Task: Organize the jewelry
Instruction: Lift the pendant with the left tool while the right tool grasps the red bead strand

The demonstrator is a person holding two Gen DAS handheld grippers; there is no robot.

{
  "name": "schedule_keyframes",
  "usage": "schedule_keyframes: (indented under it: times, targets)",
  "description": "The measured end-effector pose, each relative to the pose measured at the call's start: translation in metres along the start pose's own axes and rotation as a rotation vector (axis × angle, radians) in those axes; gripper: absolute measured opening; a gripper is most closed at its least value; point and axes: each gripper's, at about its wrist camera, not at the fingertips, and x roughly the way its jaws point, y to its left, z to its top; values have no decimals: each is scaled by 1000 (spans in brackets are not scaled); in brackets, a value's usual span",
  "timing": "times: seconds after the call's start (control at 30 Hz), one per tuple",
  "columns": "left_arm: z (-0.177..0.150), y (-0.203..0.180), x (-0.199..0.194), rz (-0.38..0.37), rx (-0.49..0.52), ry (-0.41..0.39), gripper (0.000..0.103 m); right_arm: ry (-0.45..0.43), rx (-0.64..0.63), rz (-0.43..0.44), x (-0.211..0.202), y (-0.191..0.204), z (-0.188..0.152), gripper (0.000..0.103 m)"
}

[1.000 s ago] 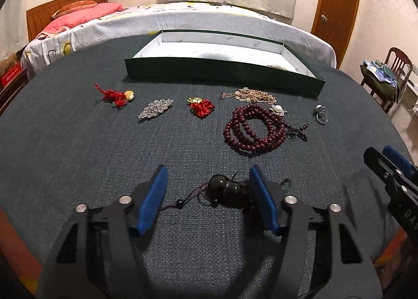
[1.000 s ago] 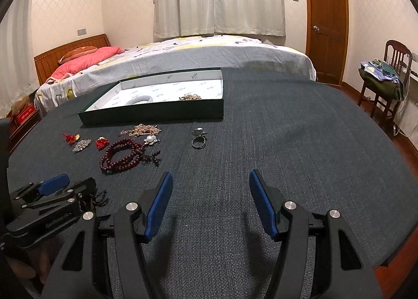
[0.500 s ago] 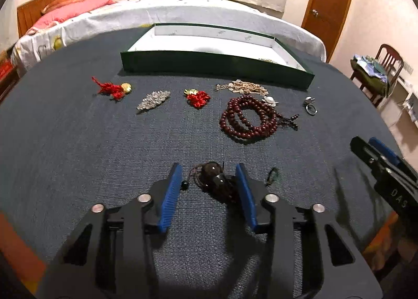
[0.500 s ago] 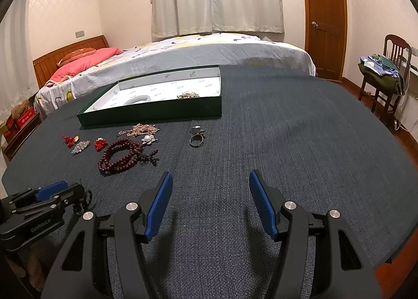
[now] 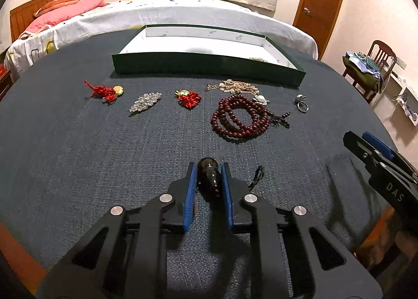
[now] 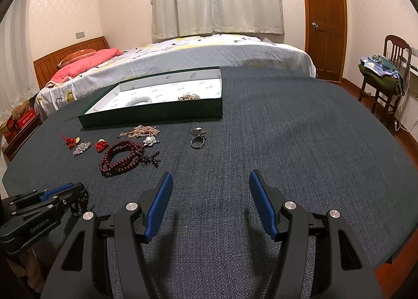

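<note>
Left wrist view: my left gripper [image 5: 208, 177] has just closed its jaws onto the dark bead pendant [image 5: 208, 175] on the counter [image 5: 78, 158]. Right wrist view: my right gripper [image 6: 211, 195] hovers, jaws wide and empty.

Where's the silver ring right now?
In the right wrist view the silver ring lies on the dark cloth just before the green box's right end, right of the pearl brooch.
</note>
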Motion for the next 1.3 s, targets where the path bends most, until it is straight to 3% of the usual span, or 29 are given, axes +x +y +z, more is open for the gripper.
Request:
schedule_keyframes:
  times: [0.3,0.77,0.9,1.3]
  targets:
    - [11,21,-10,48,-36,-36,18,-1,-8,28,-1,13,6,60]
    - [32,78,-28,135,-135,-99,18,45,-82,127,22,76,20,60]
    - [37,97,-28,164,-172,-104,18,58,-95,151,33,95,27,74]
    - [39,127,-25,217,-221,-104,18,148,-128,103,73,126,40,79]
